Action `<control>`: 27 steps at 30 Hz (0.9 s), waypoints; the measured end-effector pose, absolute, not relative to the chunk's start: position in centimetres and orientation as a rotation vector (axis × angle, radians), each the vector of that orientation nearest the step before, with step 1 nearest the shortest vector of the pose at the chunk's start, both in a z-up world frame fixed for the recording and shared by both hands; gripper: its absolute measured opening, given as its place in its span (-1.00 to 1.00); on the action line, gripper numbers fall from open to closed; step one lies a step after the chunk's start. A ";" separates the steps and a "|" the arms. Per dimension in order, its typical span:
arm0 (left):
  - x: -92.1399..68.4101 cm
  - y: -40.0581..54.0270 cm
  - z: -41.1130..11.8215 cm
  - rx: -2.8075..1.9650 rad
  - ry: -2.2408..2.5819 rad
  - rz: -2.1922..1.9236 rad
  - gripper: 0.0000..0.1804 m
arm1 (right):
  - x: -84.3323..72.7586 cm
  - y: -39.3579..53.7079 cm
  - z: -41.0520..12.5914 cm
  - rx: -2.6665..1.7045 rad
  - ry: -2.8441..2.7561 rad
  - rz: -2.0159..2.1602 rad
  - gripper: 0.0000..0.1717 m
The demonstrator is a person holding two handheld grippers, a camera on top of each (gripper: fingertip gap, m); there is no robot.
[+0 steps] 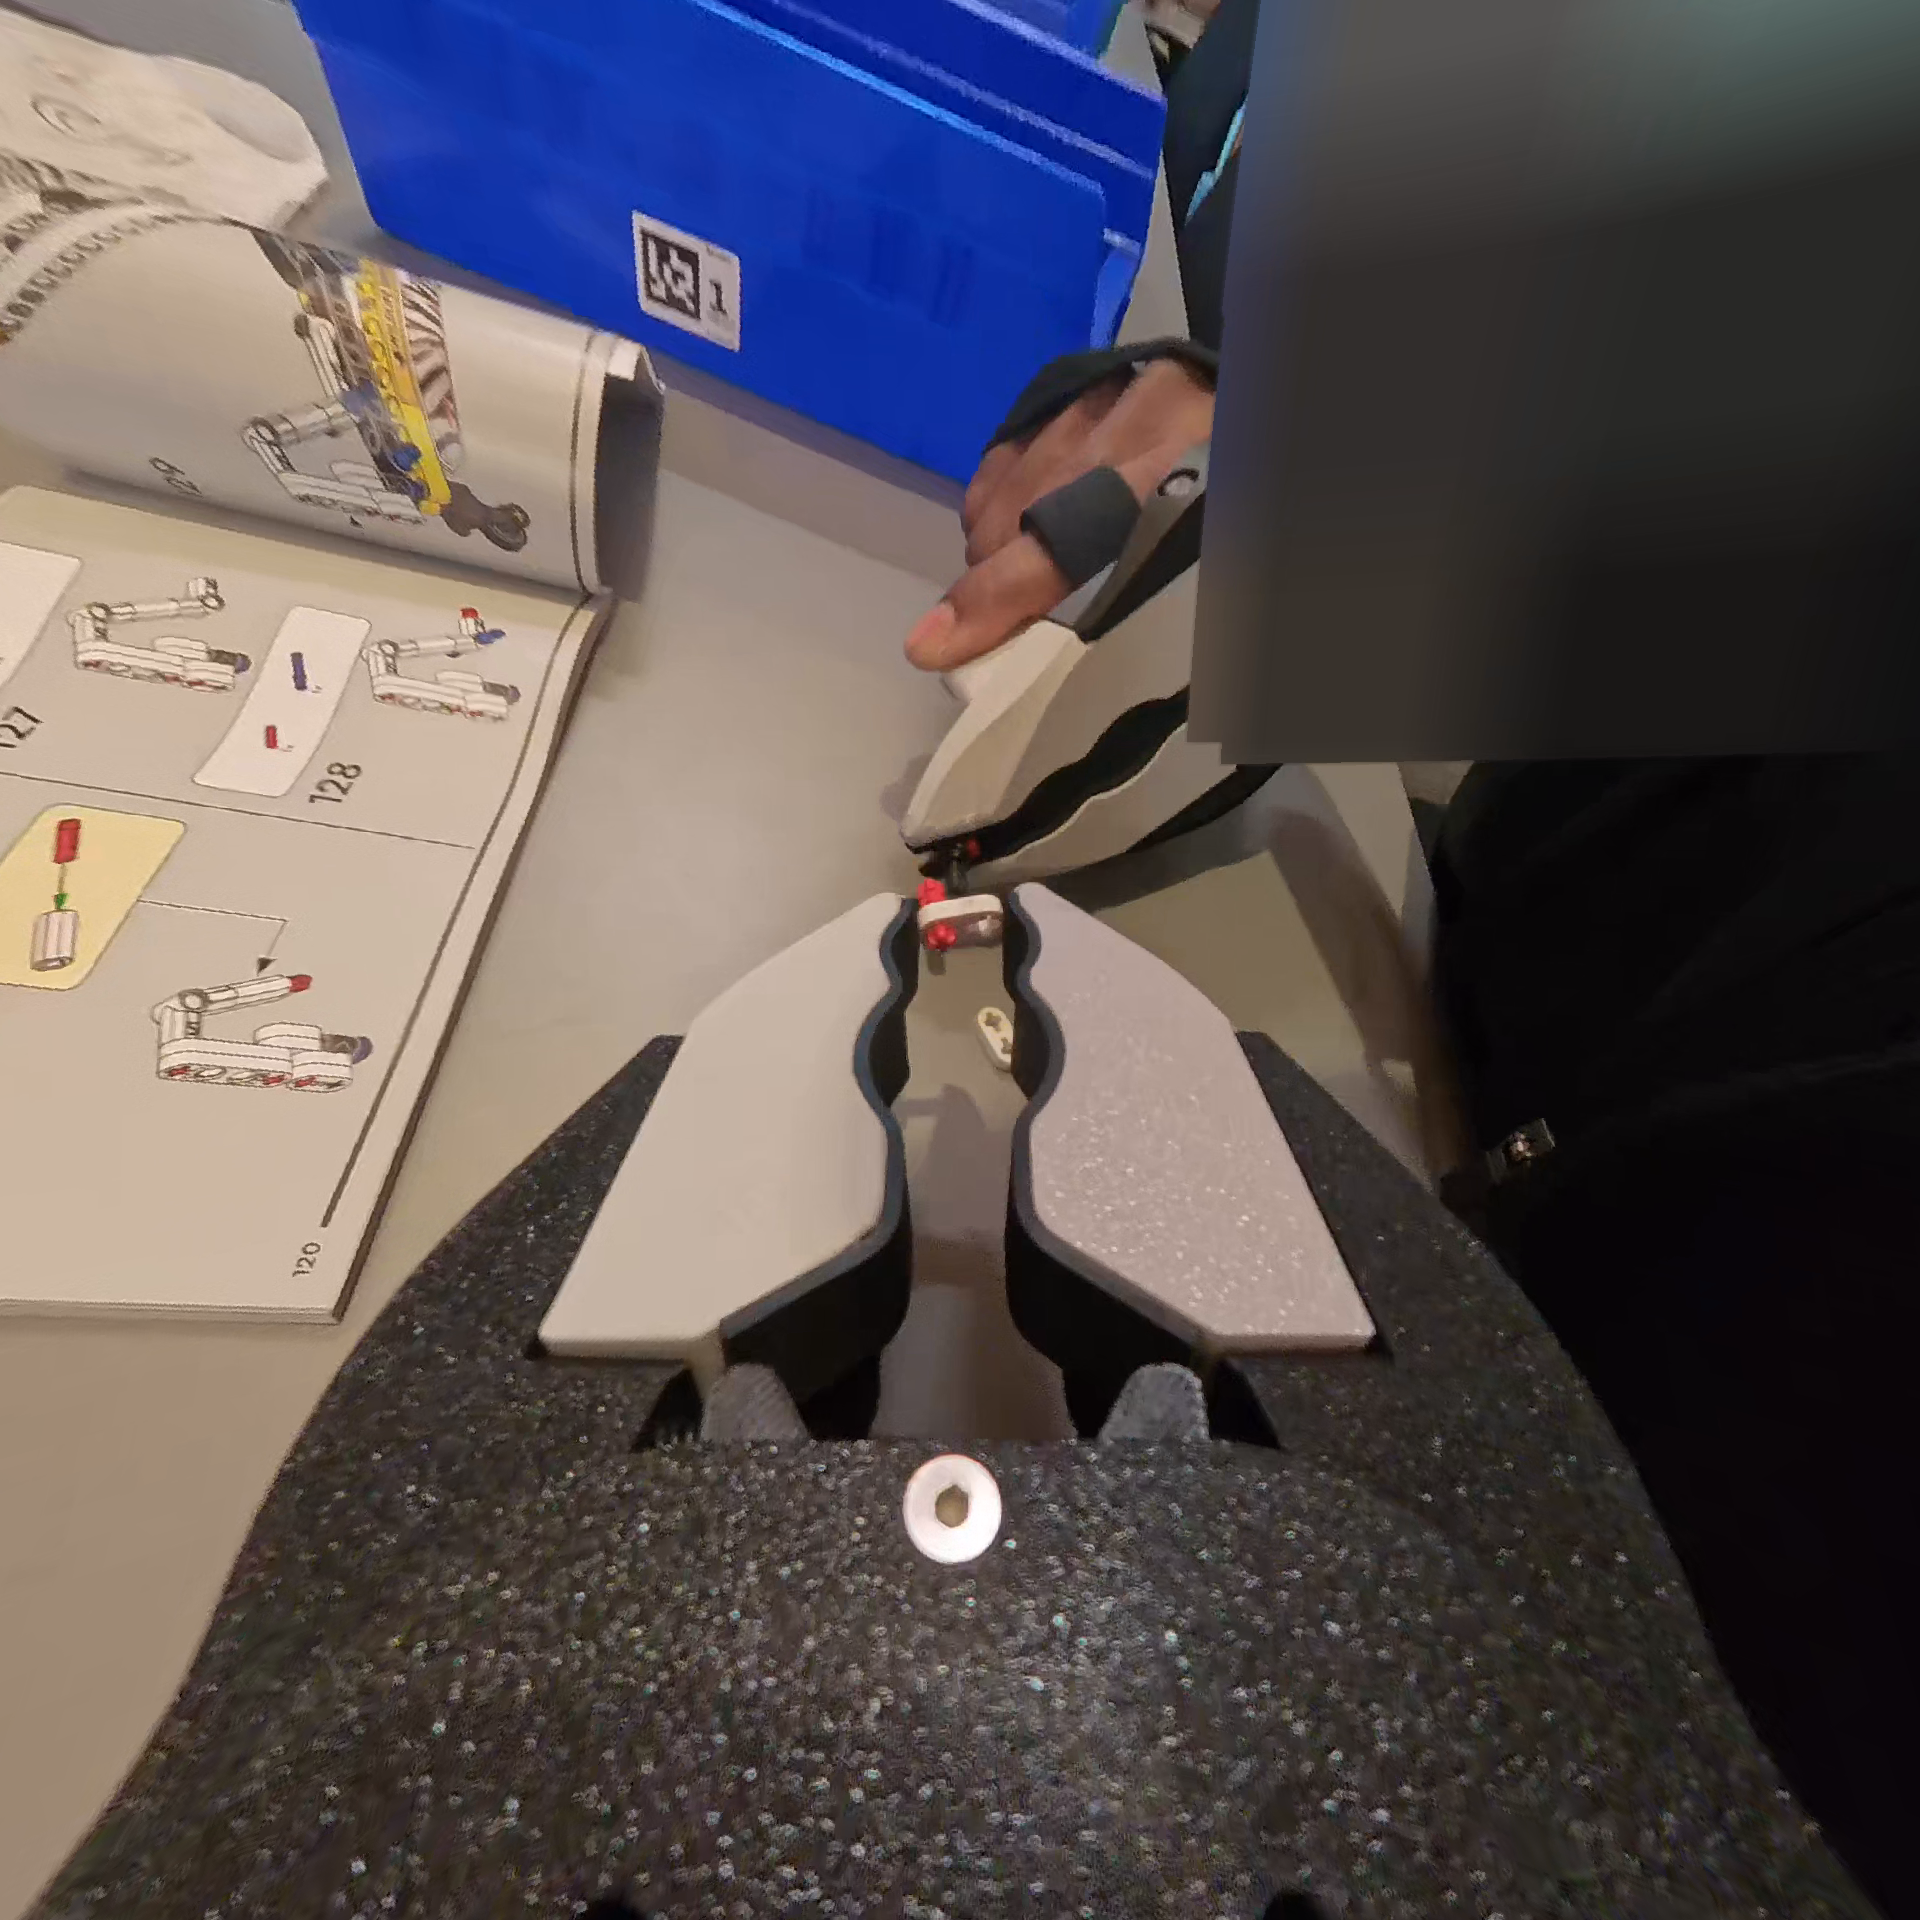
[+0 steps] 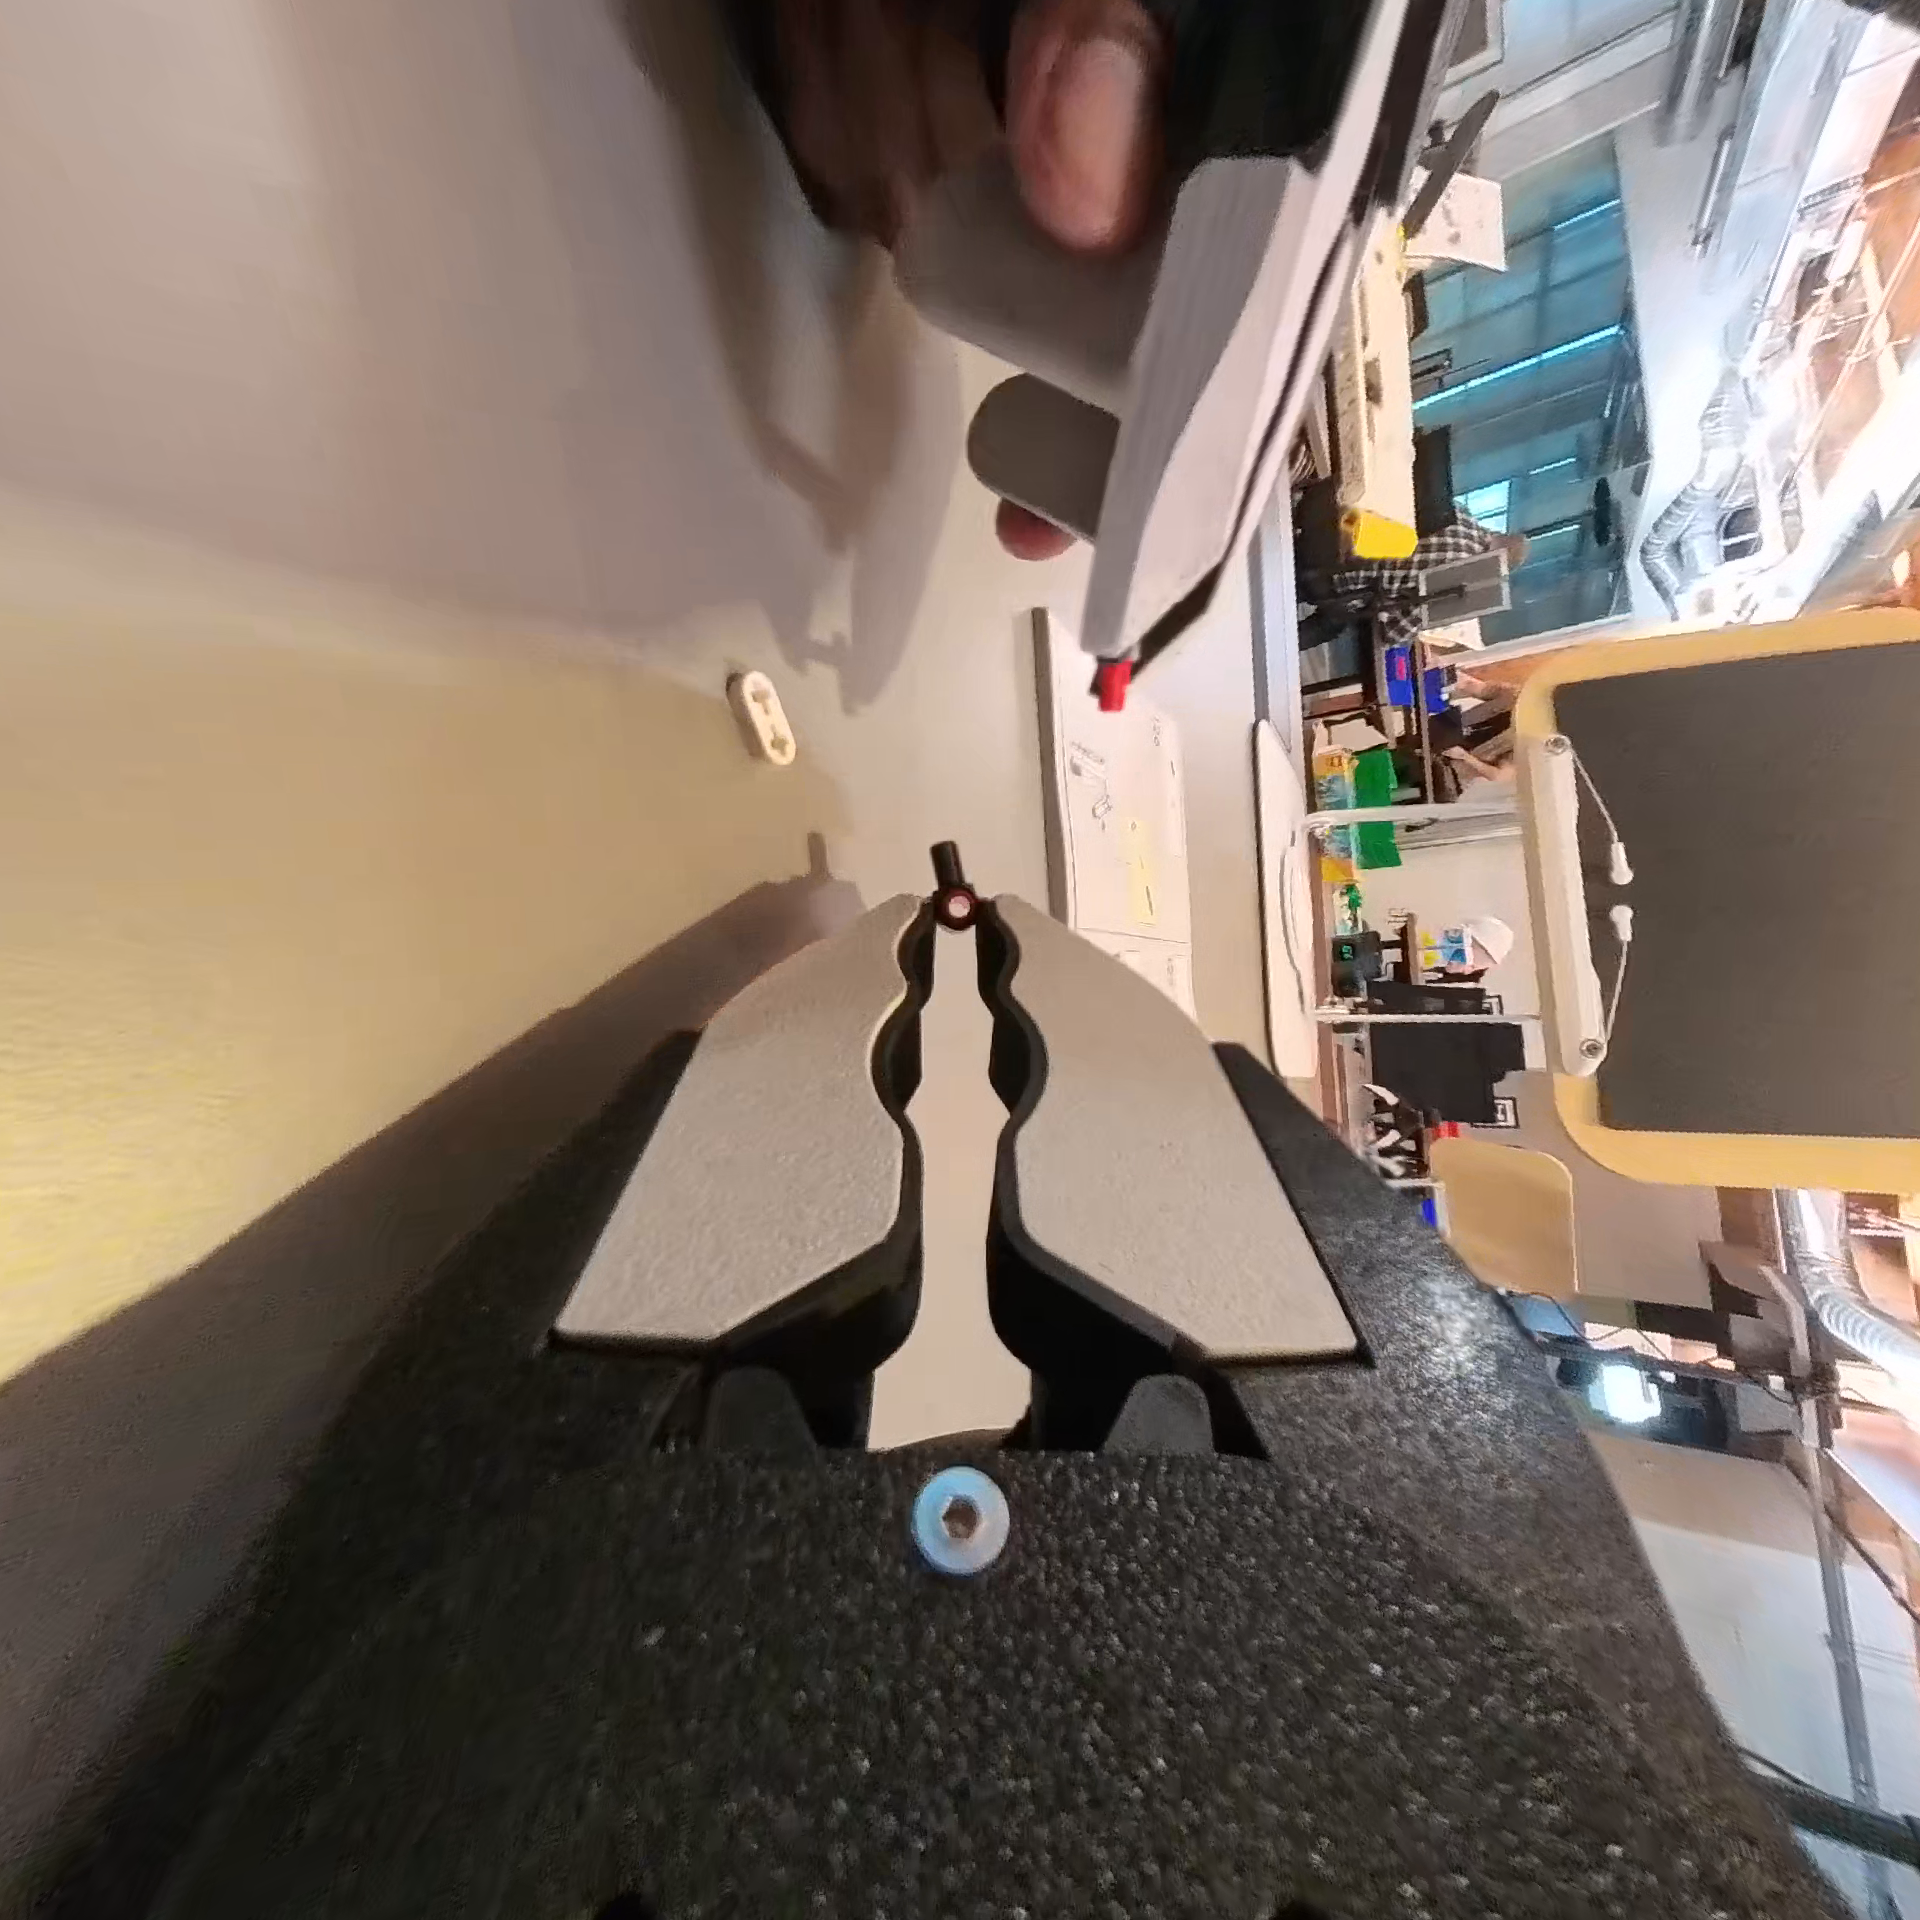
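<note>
The left gripper [image 1: 961, 920] is clenched on a small white link [image 1: 966, 918], both pads pressing its ends at the very fingertips. A red pin [image 1: 938, 928] passes through the link's left hole, its ends sticking out above and below. The link hangs clear of the grey table [image 1: 748, 727].

Just beyond it, almost touching, is the right gripper [image 2: 957, 907], coming in from the right and far side with a hand [image 1: 1049, 520] on its body. Its tips are closed on a small black pin [image 2: 945, 864] with a red collar [image 2: 957, 909]; the pin's black end points toward the red pin in the link. From the right wrist view the pin stands out past the fingertips, and the left gripper's tip shows farther off with the red pin poking from it.

Near the left gripper, on the table between its fingers, lies a second loose white link [image 1: 995, 1033], touching neither finger.

To the left an open booklet [image 1: 260, 883] lies flat, its upper page curling up. Far and left of centre stand blue bins [image 1: 727, 156], one bearing a square black-and-white tag [image 1: 686, 278]. A dark sleeve fills the right edge.
</note>
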State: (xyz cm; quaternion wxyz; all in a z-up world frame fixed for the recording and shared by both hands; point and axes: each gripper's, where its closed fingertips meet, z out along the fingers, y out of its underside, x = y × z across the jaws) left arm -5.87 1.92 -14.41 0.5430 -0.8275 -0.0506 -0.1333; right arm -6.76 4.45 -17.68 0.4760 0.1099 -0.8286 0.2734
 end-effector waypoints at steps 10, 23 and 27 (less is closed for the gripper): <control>-5.3 2.3 -15.4 -2.043 -0.091 -0.313 -0.82 | -6.7 4.0 -17.6 0.278 -2.041 0.674 -0.85; -4.5 2.7 -15.1 -2.017 -0.084 -0.362 -0.82 | -6.5 2.3 -16.6 0.299 -1.972 0.725 -0.75; -4.6 3.0 -15.2 -2.026 -0.099 -0.319 -0.82 | -6.6 2.2 -16.0 0.291 -1.934 0.734 -0.76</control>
